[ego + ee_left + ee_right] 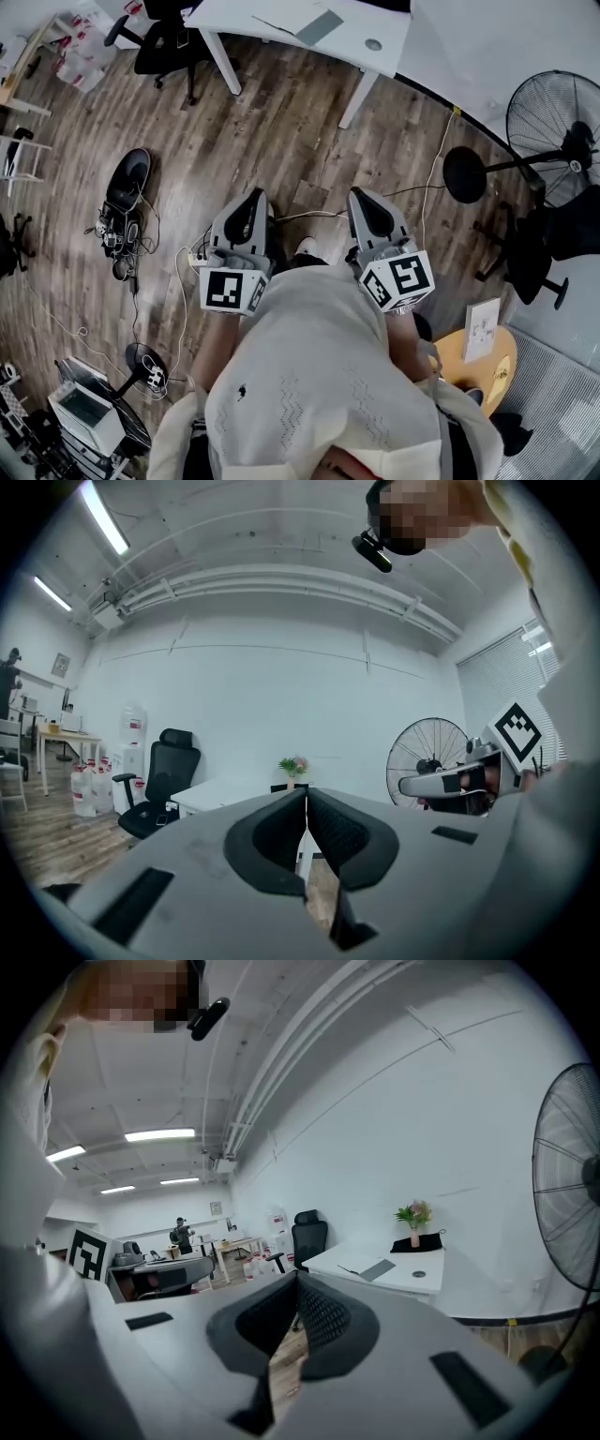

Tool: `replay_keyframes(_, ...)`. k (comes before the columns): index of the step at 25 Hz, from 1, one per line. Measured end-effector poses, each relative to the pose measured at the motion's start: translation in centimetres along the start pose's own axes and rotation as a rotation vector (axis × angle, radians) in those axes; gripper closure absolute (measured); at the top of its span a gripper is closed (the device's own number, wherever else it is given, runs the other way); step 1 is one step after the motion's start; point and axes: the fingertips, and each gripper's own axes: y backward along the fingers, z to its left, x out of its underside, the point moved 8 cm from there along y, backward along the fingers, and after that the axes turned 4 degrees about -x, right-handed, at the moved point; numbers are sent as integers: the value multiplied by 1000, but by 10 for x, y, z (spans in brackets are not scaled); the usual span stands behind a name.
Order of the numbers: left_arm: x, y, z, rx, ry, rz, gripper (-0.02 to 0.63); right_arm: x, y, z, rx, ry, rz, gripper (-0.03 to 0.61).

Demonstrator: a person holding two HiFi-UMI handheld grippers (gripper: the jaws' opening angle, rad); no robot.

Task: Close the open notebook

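1. Seen from above, a person in a pale top holds 2 grippers out over a wooden floor [281,141].
2. The left gripper [251,202] sits left of centre. Its fingers [281,832] are pressed together with nothing between them.
3. The right gripper [366,202] sits right of centre. Its fingers [323,1316] also meet at the tips and are empty.
4. What appears to be the notebook [319,26], a flat grey shape, lies on the white counter [272,19] at the top centre, well apart from both grippers.
5. A black office chair [164,42] stands at the upper left, and a black fan [553,122] at the right edge.
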Motion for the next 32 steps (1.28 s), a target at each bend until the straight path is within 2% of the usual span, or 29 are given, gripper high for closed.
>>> replay_keyframes(5, 3, -12, 7, 3, 10, -4, 598, 0, -15, 1, -15, 17, 20, 577)
replay_keyframes(10, 3, -35, 26, 34, 5, -6, 598, -4, -37, -3, 17, 24, 31, 577)
replay_keyframes(23, -11, -125, 107, 91, 32, -4, 598, -35, -138, -19, 80, 20, 36, 577)
replay_keyframes(32, -22, -175, 160, 138, 7, -14, 598, -52, -205, -23, 131, 10, 29, 577)
